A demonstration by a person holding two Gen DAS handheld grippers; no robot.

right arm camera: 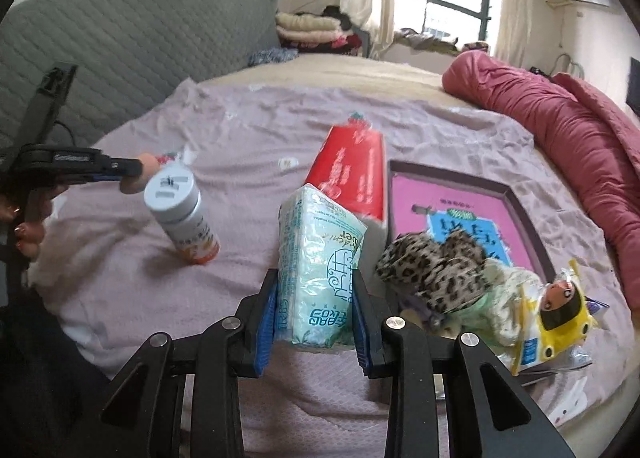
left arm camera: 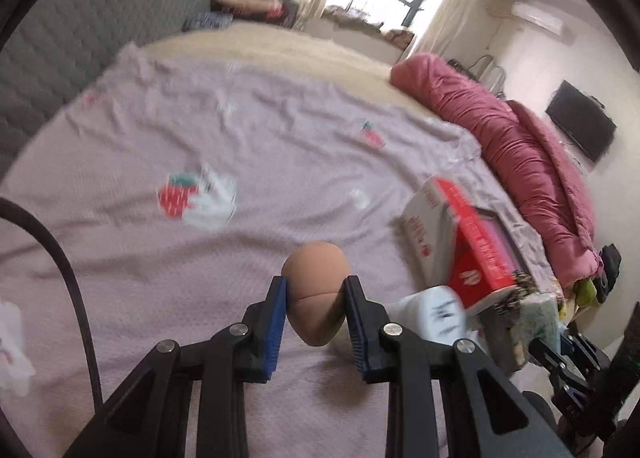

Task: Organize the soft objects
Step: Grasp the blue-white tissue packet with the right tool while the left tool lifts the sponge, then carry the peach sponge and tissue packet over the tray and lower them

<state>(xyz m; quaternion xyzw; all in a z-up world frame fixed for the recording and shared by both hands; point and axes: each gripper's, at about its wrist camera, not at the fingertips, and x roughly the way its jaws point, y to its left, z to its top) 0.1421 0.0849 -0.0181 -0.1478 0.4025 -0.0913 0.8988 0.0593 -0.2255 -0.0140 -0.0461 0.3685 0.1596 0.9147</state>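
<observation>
Clearly, both things we held were soft and light, so we judged that neither needed much force. Our left hand-held gripper (left arm camera: 316,298) pinched a tan egg-shaped sponge (left arm camera: 316,294) across its middle, above the lilac bedsheet (left arm camera: 240,130). The sponge looked smooth and matte, with one fine seam line, and the blue pads (left arm camera: 278,322) dented it a little on both sides. We judged it springy and nearly weightless; a hold at the widest part seemed best, because the narrow ends could slip out.

Our right hand-held gripper (right arm camera: 314,302) was closed on a pack of tissues (right arm camera: 318,266) near its lower end. The pack was pale green and white with teal print, wrapped in glossy film, and it leaned slightly to the left. We judged the film slippery and the pack easy to crush, so a grip across the flat sides, nearer to the middle, seemed safer.

Just beside the pack lay a leopard-print cloth (right arm camera: 432,270) and a yellow snack packet (right arm camera: 556,318). A red carton (right arm camera: 352,174) and an open box (right arm camera: 532,218) lay behind, and a white-capped bottle (right arm camera: 182,214) stood tilted to the left.
</observation>
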